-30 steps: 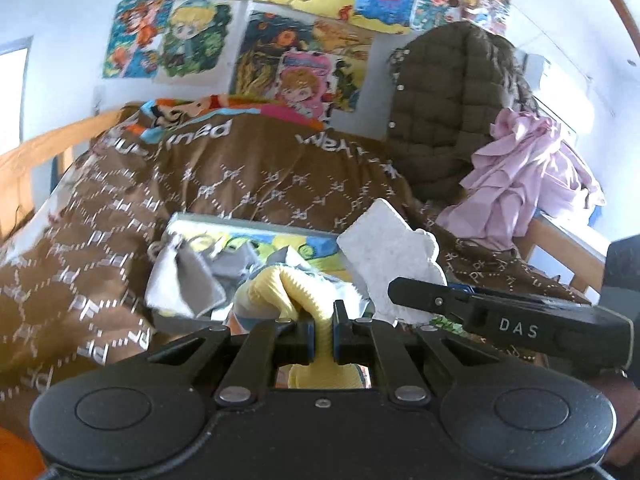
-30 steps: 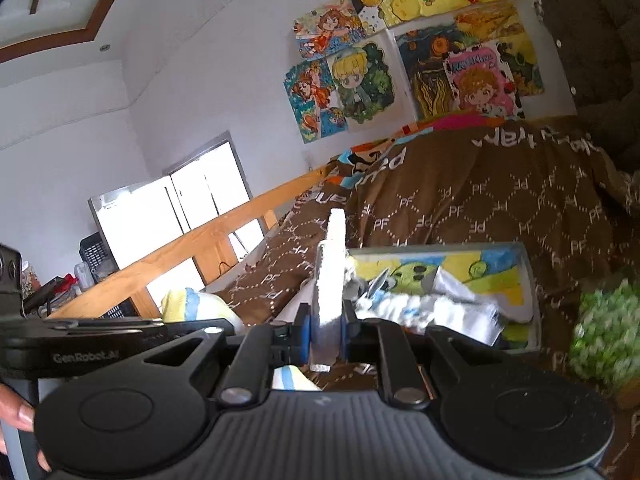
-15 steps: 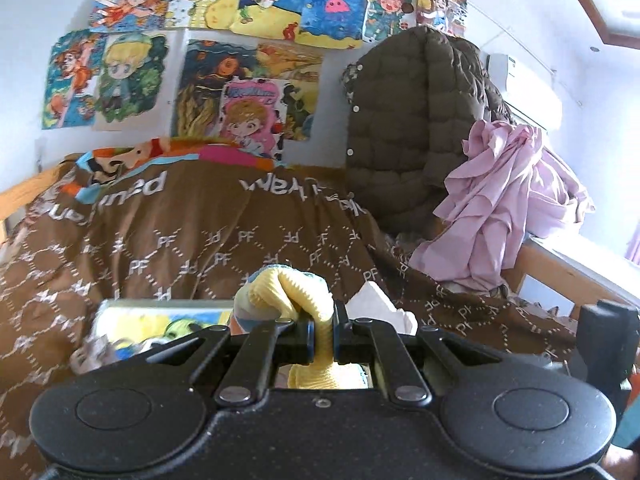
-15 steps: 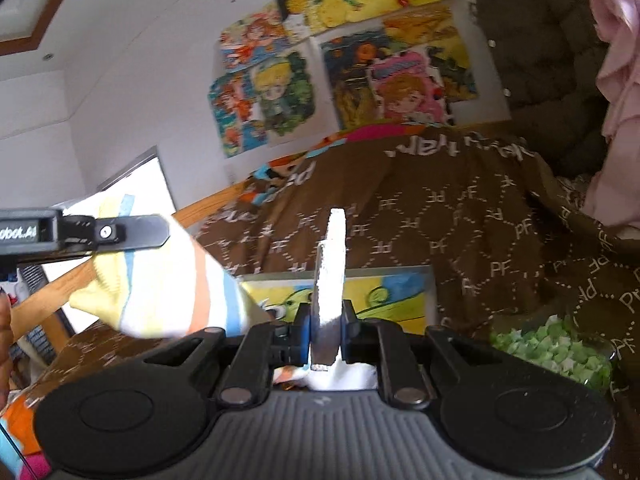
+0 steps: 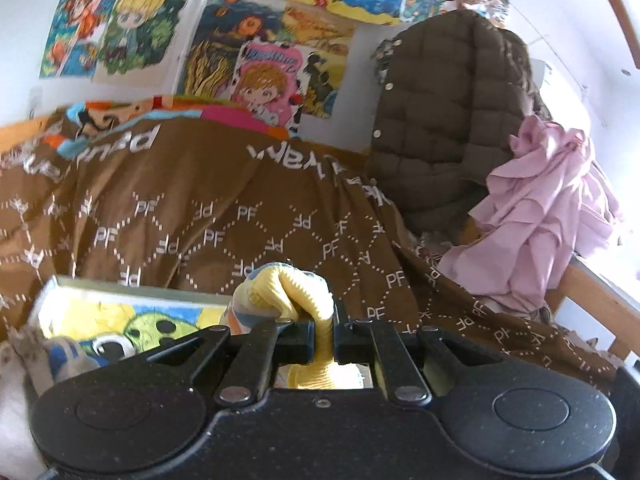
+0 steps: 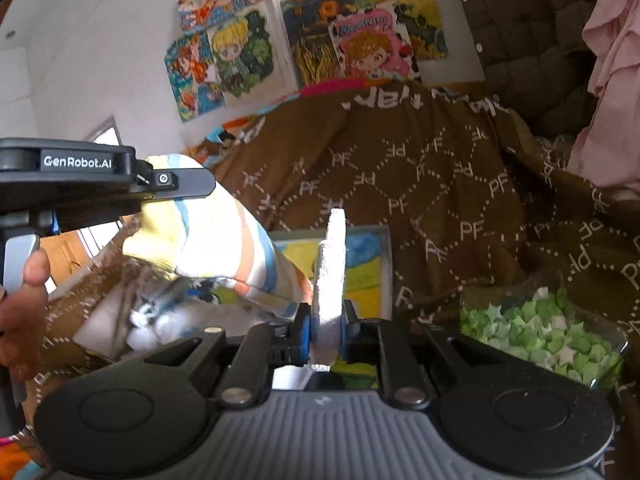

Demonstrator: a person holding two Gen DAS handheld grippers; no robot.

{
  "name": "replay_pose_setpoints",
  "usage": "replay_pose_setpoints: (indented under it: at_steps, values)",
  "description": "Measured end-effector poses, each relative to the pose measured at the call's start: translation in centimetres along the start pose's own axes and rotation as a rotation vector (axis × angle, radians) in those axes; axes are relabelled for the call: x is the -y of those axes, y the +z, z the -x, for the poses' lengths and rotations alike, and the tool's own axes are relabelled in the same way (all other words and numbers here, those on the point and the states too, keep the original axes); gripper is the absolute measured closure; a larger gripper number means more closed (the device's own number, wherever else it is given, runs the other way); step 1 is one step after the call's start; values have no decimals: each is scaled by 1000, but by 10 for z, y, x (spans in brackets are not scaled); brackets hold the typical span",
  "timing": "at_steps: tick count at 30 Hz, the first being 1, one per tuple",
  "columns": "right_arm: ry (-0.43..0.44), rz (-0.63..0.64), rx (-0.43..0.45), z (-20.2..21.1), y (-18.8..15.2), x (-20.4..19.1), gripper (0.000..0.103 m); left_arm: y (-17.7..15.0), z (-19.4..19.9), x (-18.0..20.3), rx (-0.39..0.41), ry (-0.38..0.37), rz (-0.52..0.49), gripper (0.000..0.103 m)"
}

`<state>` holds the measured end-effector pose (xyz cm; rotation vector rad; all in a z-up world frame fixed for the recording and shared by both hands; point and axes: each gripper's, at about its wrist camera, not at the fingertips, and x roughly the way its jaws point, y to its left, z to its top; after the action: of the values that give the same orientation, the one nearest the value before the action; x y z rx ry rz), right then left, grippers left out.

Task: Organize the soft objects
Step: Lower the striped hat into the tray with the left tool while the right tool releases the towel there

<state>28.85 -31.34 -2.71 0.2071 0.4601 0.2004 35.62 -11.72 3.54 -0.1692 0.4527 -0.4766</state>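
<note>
The left gripper [image 5: 322, 340] is clamped on a yellow striped sock [image 5: 288, 296], limp and light, best pinched at a bunched fold; the right gripper [image 6: 326, 336] pinches a stiffer white sponge slab [image 6: 332, 272] upright above the tray [image 6: 386, 264] on the brown bedspread [image 6: 440, 184].

Daylight fills the room, soft and even across the brown patterned bedspread [image 5: 248, 200], which stays sharp. Left of the bedspread a window [image 6: 106, 136] blows out to white glare. Above it, the colourful cartoon posters [image 6: 304, 40] bow with fisheye curve, and the frame corners go black. Below the bedspread, the white fluffy pile [image 6: 156, 320] smears slightly.
</note>
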Motion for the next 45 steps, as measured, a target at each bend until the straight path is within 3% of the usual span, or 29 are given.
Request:
replay_pose_setpoints:
  at_steps: [6, 16, 29, 37, 45]
  values:
    - [-30, 20, -26, -16, -5, 3, 88, -20, -15, -14, -46, 9, 37, 95]
    - [-65, 64, -83, -38, -14, 0, 88, -41, -30, -24, -150, 81, -35, 94]
    - [-67, 69, -111, -42, -21, -2, 87, -60, -39, -27, -228, 133, -35, 91]
    - [-74, 71, -100, -39, -19, -1, 82, -66, -36, -26, -241, 159, -38, 80]
    - [-67, 78, -89, -34, -17, -5, 71, -68, -25, -27, -236, 181, -35, 58]
